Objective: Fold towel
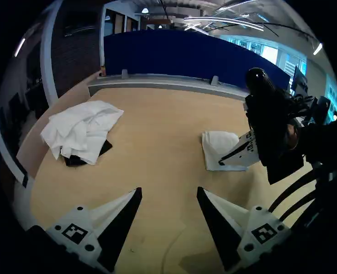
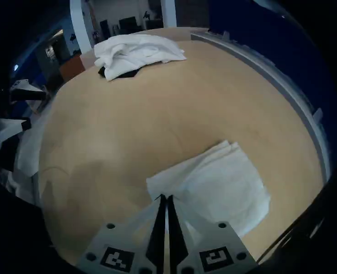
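Two fingers of the left gripper [image 1: 168, 194] stood wide apart above the counter [image 1: 159, 123]. The right gripper [image 2: 166, 198], nearly closed, sat at the near edge of the folded towel [image 2: 214, 187]; a crumpled cloth pile [image 1: 81, 130] lay well apart.

Left gripper [image 1: 168, 194], right gripper [image 2: 167, 201]: white bodies, black-faced jaws, square markers.

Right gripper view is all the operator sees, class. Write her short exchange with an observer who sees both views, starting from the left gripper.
Operator: Is the left gripper holding anything?
Observer: No. The left gripper is open, with bare table between its fingers.
Operator: What lies past the table's far edge?
Observer: Bright windows behind a blue partition.
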